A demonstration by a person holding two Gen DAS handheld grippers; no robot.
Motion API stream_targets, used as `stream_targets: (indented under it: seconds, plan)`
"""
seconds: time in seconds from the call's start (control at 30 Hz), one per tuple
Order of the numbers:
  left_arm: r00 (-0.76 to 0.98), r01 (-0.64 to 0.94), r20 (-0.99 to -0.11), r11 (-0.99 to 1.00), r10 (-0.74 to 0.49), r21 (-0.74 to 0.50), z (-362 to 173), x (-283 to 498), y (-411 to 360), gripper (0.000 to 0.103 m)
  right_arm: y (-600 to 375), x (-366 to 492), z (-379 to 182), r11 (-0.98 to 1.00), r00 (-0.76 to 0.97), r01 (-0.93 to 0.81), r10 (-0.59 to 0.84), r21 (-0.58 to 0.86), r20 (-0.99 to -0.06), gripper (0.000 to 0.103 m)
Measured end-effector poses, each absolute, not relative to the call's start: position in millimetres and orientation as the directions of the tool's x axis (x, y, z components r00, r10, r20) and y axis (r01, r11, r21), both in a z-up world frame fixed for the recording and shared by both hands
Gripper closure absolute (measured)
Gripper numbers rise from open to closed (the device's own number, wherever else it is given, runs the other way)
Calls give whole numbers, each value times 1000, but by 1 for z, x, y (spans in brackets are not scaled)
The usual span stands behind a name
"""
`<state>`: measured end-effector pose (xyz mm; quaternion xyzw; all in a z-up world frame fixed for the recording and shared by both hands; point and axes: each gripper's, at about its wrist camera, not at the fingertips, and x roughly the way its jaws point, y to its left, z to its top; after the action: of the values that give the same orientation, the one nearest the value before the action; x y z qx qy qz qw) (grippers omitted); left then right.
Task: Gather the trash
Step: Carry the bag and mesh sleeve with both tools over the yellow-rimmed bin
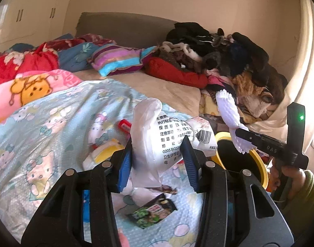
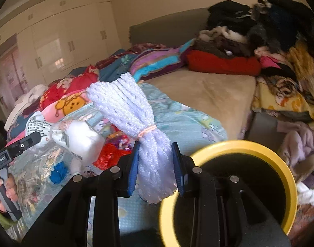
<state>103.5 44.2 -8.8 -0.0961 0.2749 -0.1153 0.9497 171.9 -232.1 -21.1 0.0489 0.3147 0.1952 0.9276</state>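
My left gripper [image 1: 157,160] is shut on a white plastic bag with black print [image 1: 157,135] and holds it above the bed. My right gripper [image 2: 156,168] is shut on a bundle of white foam netting [image 2: 136,119] tied with a pink band, beside the yellow-rimmed bin [image 2: 276,156]. The netting [image 1: 229,111] and the right gripper [image 1: 247,136] also show in the left wrist view, over the bin [image 1: 257,162]. The left gripper [image 2: 31,139] and its bag [image 2: 74,135] show at the left of the right wrist view.
On the light blue Hello Kitty blanket [image 1: 43,144] lie a green snack wrapper [image 1: 152,212], a red wrapper [image 2: 109,154], a blue scrap [image 2: 58,171] and a yellow-white packet [image 1: 103,150]. A pile of clothes [image 1: 229,57] fills the far right of the bed.
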Motion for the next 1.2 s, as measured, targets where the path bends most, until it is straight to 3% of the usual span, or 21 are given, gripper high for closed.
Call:
stream_targets:
  seconds: [1.2]
  plan:
    - [681,435,-601,891,-419,-129,-43,119,-119,66,-374,145,-52,956,753,24,175,292,-634,74]
